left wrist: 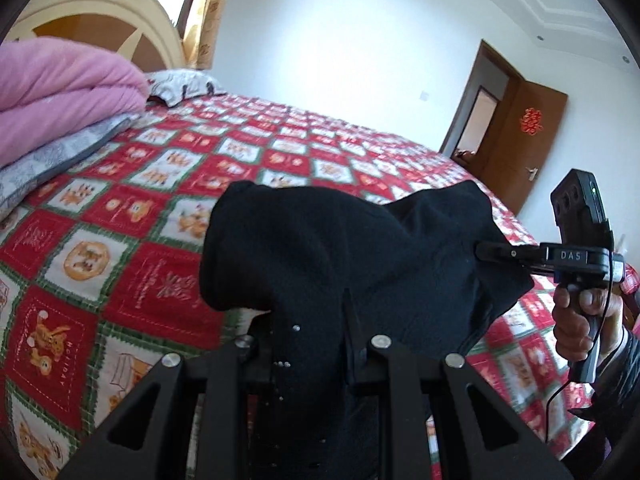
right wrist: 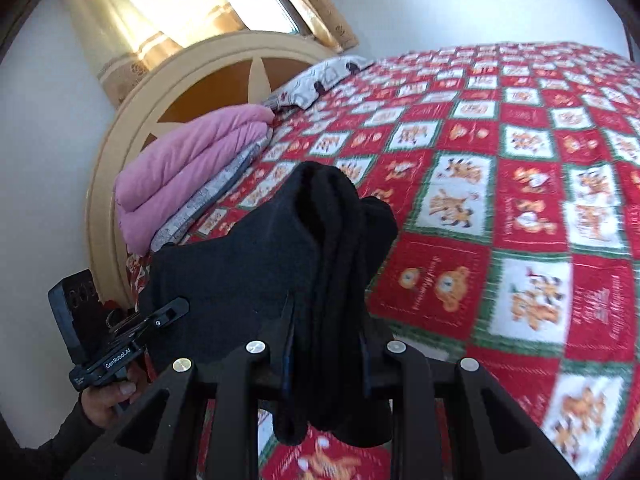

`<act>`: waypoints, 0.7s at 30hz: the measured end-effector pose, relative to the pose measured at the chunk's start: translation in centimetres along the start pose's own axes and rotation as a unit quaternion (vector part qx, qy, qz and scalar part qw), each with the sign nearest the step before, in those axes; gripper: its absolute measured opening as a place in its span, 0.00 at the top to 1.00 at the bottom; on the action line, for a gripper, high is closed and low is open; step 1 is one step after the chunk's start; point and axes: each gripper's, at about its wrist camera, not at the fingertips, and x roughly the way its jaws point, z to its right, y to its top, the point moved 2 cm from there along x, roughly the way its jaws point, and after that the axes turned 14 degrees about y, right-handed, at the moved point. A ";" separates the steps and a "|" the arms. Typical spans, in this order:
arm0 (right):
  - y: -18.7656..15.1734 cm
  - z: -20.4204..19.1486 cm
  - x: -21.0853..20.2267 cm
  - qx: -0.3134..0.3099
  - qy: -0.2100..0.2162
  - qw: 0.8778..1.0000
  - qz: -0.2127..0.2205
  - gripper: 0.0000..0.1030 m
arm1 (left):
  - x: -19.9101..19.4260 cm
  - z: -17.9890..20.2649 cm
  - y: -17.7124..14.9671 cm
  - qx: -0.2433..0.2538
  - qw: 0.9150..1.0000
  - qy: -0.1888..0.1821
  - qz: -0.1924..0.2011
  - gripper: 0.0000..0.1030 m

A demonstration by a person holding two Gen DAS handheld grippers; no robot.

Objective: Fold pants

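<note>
The black pants point(left wrist: 328, 248) hang bunched between my two grippers, lifted above the bed. My left gripper point(left wrist: 316, 320) is shut on one edge of the pants; its fingers are mostly buried in the cloth. It also shows in the right wrist view point(right wrist: 176, 308), clamped on the cloth at the left. My right gripper point(right wrist: 326, 320) is shut on a thick fold of the pants point(right wrist: 280, 264), which drapes over and below its fingers. In the left wrist view the right gripper point(left wrist: 486, 251) bites the pants' right edge.
A red and white checked bedspread point(left wrist: 168, 184) covers the bed under the pants. A folded pink quilt point(left wrist: 60, 96) on a grey pillow lies by the cream headboard point(right wrist: 120, 152). A brown door point(left wrist: 516, 136) stands open at the far right.
</note>
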 end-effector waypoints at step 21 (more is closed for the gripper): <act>-2.0 7.4 3.4 0.119 0.002 0.993 -0.001 0.58 | 3.2 -1.5 -2.3 -0.005 0.998 0.066 -0.021 0.14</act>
